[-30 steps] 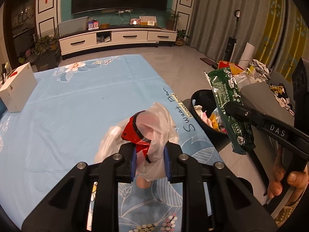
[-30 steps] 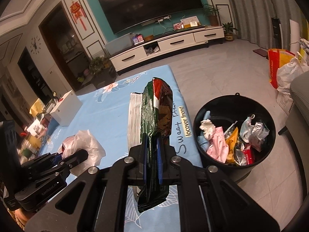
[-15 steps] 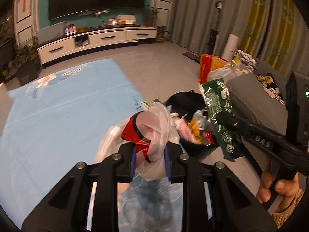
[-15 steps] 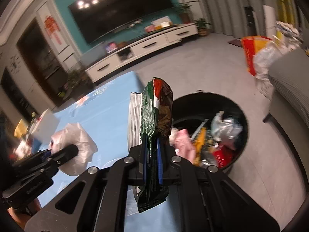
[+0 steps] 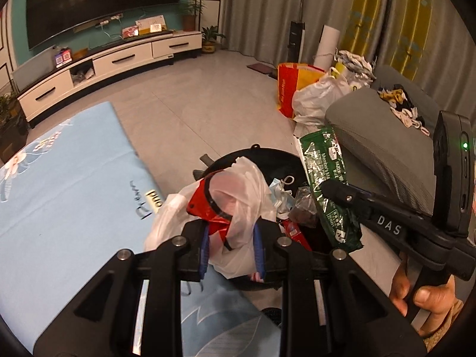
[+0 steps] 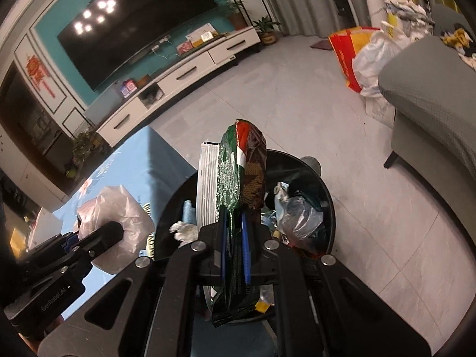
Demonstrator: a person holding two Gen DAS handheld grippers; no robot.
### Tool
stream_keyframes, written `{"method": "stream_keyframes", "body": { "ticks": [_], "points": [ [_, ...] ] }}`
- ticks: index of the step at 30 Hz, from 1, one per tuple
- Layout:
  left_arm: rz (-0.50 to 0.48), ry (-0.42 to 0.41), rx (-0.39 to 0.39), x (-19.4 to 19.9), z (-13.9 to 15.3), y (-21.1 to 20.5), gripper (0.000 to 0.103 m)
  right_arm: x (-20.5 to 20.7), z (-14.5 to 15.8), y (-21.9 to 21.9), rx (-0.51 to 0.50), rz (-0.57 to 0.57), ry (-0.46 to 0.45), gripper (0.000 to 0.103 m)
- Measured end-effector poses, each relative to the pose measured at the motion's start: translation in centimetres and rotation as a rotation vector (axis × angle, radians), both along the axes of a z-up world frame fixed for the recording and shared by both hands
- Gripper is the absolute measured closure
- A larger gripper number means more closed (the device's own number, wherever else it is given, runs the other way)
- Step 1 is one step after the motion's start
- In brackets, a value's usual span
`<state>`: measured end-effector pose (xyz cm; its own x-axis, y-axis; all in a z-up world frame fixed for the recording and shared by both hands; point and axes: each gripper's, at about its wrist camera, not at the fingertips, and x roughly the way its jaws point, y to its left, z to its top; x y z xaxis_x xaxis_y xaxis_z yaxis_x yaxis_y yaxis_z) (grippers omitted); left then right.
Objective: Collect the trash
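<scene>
Blue floral worktop [image 5: 68,184] at left, bare of loose litter in the part both wrist views show; grey sofa [image 5: 383,148] at right with more bags heaped on the floor beyond it. Between them, on the floor against the worktop's edge: black round bin [image 6: 322,196], already well filled with wrappers, tissue and crumpled plastic. Judged far along: earlier pieces binned, 2 pieces in transit, both yet to be let go.

Left gripper [image 5: 232,242]: jaws narrowly parted and clamped on a white plastic bag [image 5: 238,196] with a red wrapper [image 5: 202,205] bunched inside it. Bag carried at the bin's near rim, partly above the opening.

Right gripper [image 6: 233,248]: jaws almost fully closed, pinching a flat green snack packet [image 6: 238,166] near its lower end. Packet upright, directly above the bin's contents.

Left to do, by the look of it: bring the bag fully over the opening, then release both.
</scene>
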<state>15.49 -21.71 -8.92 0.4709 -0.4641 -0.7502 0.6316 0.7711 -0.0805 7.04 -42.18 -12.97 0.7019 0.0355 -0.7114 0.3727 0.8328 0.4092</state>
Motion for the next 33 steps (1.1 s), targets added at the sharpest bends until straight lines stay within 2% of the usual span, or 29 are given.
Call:
{"method": "stream_keyframes", "body": {
  "ticks": [10, 12, 15, 16, 17, 18, 21, 24, 28, 33],
  "points": [
    [-0.014, 0.069, 0.051, 3.3, -3.9, -3.6, 0.074, 1.6, -3.2, -1.6, 0.058, -0.020, 0.058, 0.092],
    [-0.015, 0.076, 0.061, 3.6, -4.5, -4.1, 0.070, 1.8, -3.6, -1.5, 0.063, -0.016, 0.070, 0.091],
    [-0.022, 0.087, 0.067, 3.9, -5.1, -4.5, 0.064, 2.1, -3.8, -1.6, 0.075, -0.014, 0.084, 0.071],
    [-0.026, 0.088, 0.069, 3.9, -5.2, -4.5, 0.057, 1.9, -3.8, -1.6, 0.079, -0.021, 0.084, 0.057],
    [-0.029, 0.086, 0.071, 3.8, -5.2, -4.5, 0.053, 1.9, -3.7, -1.6, 0.083, -0.023, 0.081, 0.051],
    [-0.030, 0.082, 0.074, 3.7, -5.3, -4.6, 0.043, 1.7, -3.5, -1.6, 0.084, -0.023, 0.076, 0.051],
    [-0.029, 0.068, 0.083, 3.4, -4.9, -4.5, 0.039, 1.2, -2.6, -1.5, 0.064, -0.025, 0.069, 0.050],
    [-0.032, 0.055, 0.081, 2.9, -4.2, -4.2, 0.026, 0.5, -1.7, -1.7, 0.052, -0.028, 0.058, 0.042],
    [-0.038, 0.019, 0.088, 1.8, -2.9, -3.6, 0.015, -0.7, 0.0, -1.6, 0.007, -0.045, 0.064, 0.028],
    [-0.014, -0.022, 0.112, 0.2, -1.4, -2.1, 0.006, -2.3, 1.9, -1.1, -0.044, -0.045, 0.097, 0.010]
  ]
}}
